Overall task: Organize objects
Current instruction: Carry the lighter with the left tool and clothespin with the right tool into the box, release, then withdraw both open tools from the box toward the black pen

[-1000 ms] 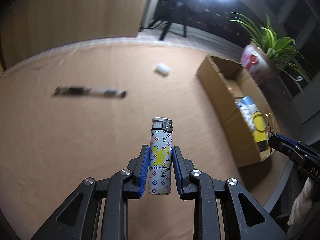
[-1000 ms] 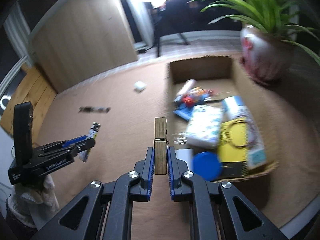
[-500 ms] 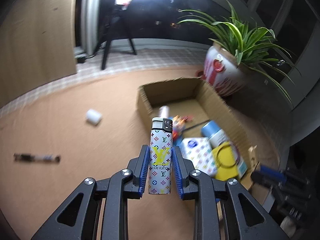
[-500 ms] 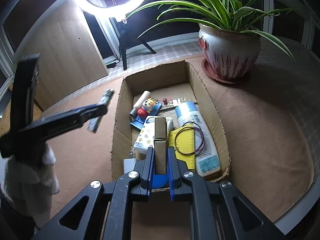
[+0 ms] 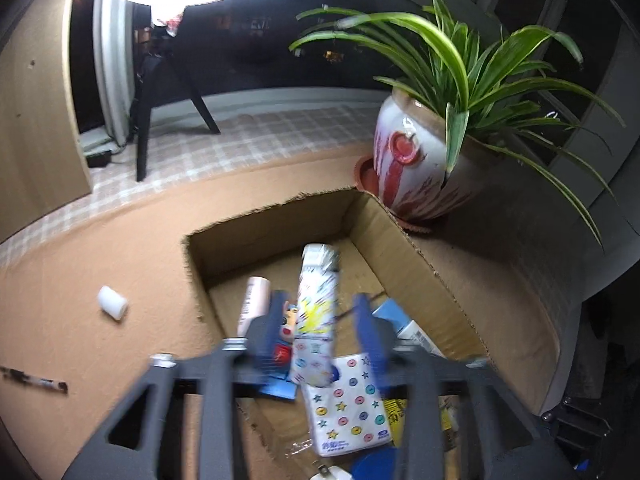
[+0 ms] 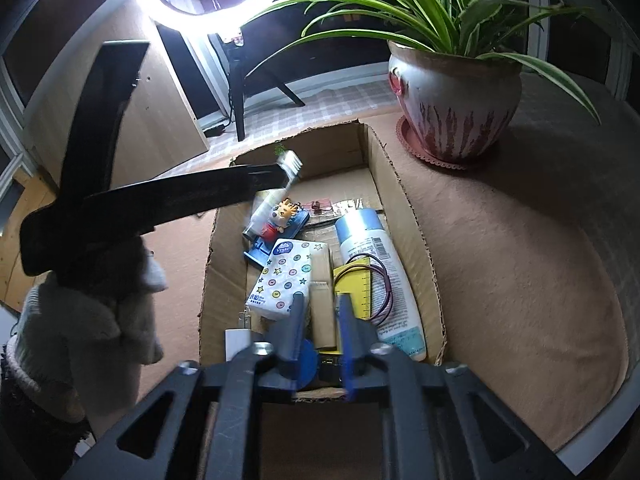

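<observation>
An open cardboard box holds several small items. In the left wrist view my left gripper hovers over the box with its jaws opening. The white patterned lighter is blurred and tilted between them, with gaps to both blue pads. From the right wrist view the left gripper reaches in from the left, the lighter's top showing at its tip. My right gripper is above the box's near end, jaws opening. The wooden clothespin lies between its fingers, clear of the pads.
A potted plant stands just beyond the box on the right. In the box lie a tissue pack, a bottle, a yellow ruler and a tiger figure. A small white cylinder and a dark stick lie on the brown table.
Both grippers travelled to above the box, the left one furthest, from the left. Both have spread their jaws, letting go of the lighter and the clothespin.
</observation>
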